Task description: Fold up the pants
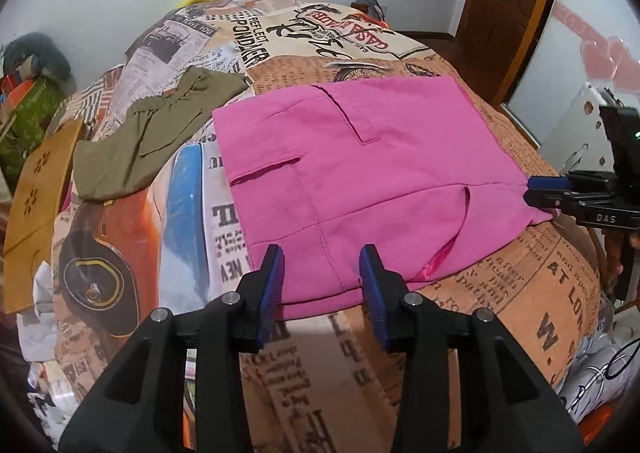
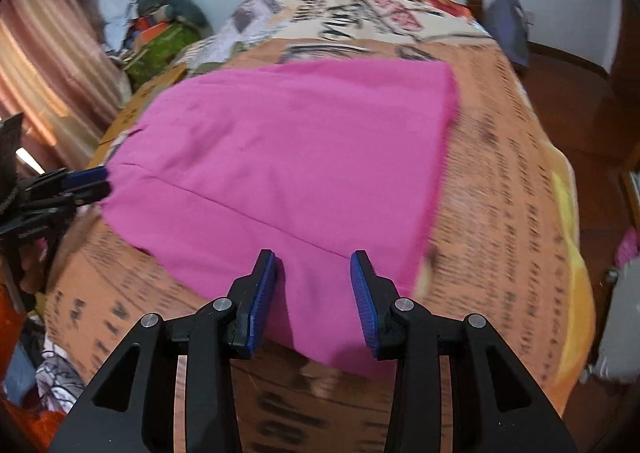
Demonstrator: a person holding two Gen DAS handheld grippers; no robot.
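Left wrist view shows both grippers, left (image 1: pixel 322 257) and right (image 1: pixel 540 195), parted over the folded pink fabric pants (image 1: pixel 360 173), so a careless regrasp could undo the fold.

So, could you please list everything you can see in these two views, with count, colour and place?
pink pants: one, bright pink, folded flat in the middle of the bed.
olive garment: one, olive green, crumpled on the bed beside the pink pants, apart from them.
bedspread: one, orange and cream newspaper print, covering the bed.
cardboard piece: one, tan, at the bed's edge past the olive garment.
wooden door: one, brown, beyond the bed's far corner.
curtain: one, pinkish striped, at the side of the right wrist view.
left gripper: one, black with blue fingers, open over the pants' near edge.
right gripper: one, black with blue fingers, open over the pants' near corner.
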